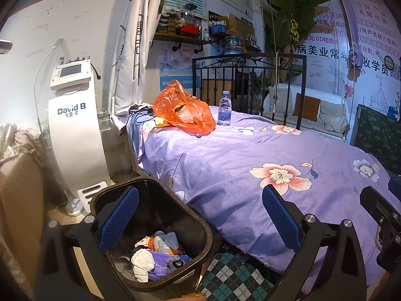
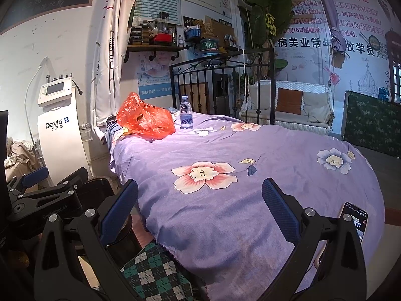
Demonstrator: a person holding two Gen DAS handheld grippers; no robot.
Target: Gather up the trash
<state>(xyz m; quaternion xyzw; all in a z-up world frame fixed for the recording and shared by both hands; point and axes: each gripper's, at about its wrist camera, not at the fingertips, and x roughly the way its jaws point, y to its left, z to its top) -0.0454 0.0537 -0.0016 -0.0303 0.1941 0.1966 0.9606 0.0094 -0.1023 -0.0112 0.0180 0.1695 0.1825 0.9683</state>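
Left wrist view first, from the left edge of the frame: a white curved machine (image 1: 75,135) with a small screen stands against the wall. Below it, at lower left, sits a dark hard-sided trash bin (image 1: 150,235), open-topped with rounded corners and already holding crumpled white tissue, a small plastic bottle and purple wrapping. The left tool (image 1: 200,218) hangs over it with its jaws spread wide and nothing between them; one blue ribbed pad sits over the bin's mouth, the other over the bedspread.

Toward the middle, the bed (image 1: 250,165) carries a smooth purple floral cover. At its far end, upper centre of the frame, lies a crinkled, translucent orange plastic bag (image 1: 184,110), slack and heaped, and just beside it on the right stands an upright clear water bottle (image 1: 224,109) with a blue label.

Right wrist view shows the right tool (image 2: 200,215), likewise wide open and empty, over the near part of the bedspread. At the lower right edge a phone (image 2: 357,219) with a lit screen rests on the cover.

My reading is that this is a pause between pickups: some trash is binned, while the bag and bottle, both well apart from either tool, are the likely remaining items. The next move calls for a long reach up the bed; the flimsy bag should crush easily, and the bottle could tip on soft bedding.
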